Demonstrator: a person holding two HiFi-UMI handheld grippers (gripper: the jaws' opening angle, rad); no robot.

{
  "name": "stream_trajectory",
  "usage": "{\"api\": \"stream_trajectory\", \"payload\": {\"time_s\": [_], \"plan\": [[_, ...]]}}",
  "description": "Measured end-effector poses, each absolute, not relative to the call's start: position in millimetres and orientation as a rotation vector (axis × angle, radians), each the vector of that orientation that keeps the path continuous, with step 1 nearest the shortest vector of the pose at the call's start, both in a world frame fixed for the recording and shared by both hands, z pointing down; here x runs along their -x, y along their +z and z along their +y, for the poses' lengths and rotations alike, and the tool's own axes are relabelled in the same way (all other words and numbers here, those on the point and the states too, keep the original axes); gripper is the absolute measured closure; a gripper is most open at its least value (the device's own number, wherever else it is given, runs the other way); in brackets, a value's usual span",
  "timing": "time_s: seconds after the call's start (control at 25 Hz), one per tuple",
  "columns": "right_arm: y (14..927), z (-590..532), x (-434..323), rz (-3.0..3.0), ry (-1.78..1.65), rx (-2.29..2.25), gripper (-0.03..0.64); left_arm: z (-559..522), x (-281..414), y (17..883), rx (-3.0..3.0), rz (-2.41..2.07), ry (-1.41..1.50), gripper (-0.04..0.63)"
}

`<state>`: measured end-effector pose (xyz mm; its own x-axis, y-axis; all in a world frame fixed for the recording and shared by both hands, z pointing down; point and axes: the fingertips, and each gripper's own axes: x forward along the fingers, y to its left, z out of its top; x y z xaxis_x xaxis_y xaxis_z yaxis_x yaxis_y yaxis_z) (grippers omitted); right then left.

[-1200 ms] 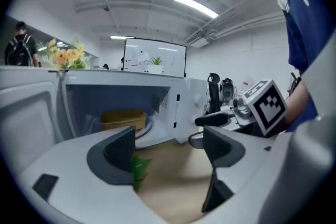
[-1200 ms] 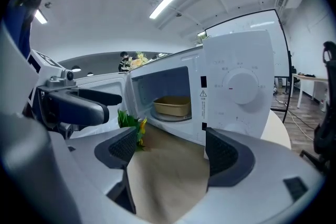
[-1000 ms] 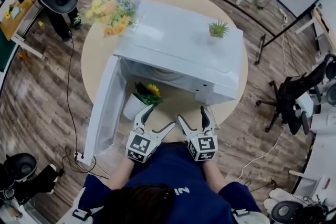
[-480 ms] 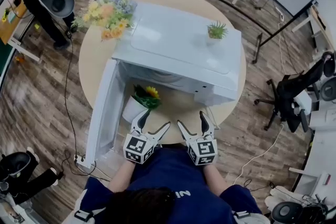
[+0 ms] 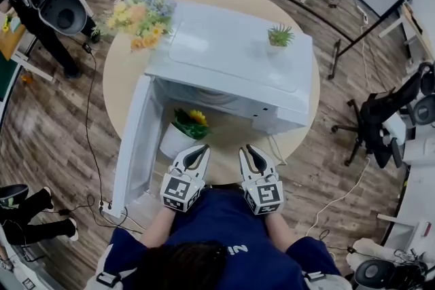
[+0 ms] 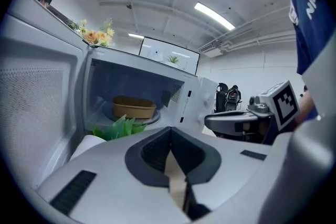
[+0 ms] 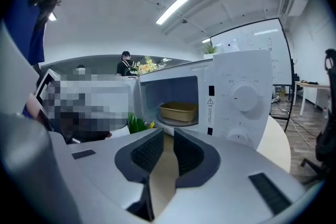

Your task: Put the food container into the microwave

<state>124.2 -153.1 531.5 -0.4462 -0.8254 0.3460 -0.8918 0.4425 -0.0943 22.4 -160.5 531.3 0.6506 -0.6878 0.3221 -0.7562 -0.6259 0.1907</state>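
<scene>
The tan food container sits on the turntable inside the open white microwave; the right gripper view shows the container too, while the head view hides it under the microwave's top. The door hangs open to the left. Both grippers hover at the table's near edge, in front of the cavity. My left gripper has just been closing and its jaws meet, with nothing between them. My right gripper has also been closing; a narrow gap remains and it holds nothing.
A white pot with a sunflower and green leaves stands on the round table just before the cavity, beside the door. A flower bouquet and a small green plant sit higher up. Office chairs ring the table.
Both grippers' jaws, spread wide in the earlier frames, have come together: the left fully, the right almost. The hands have stayed in place.
</scene>
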Motion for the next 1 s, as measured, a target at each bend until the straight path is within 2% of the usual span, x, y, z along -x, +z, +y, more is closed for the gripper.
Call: {"api": "stream_trajectory", "payload": {"time_s": [0.04, 0.12, 1.0], "plan": [[530.7, -153.4, -122.7, -2.460, 0.390, -1.483, 0.569, -160.8, -23.3, 531.8, -2.564, -1.137, 0.310, 0.592], [530.5, -154.7, -120.9, -2.475, 0.397, -1.471, 0.606, -161.9, -26.2, 533.6, -2.566, -1.108, 0.310, 0.592], [547.8, -177.3, -112.7, -2.415, 0.397, -1.425, 0.609, -182.4, -10.6, 542.7, -2.506, -1.165, 0.318, 0.594]]}}
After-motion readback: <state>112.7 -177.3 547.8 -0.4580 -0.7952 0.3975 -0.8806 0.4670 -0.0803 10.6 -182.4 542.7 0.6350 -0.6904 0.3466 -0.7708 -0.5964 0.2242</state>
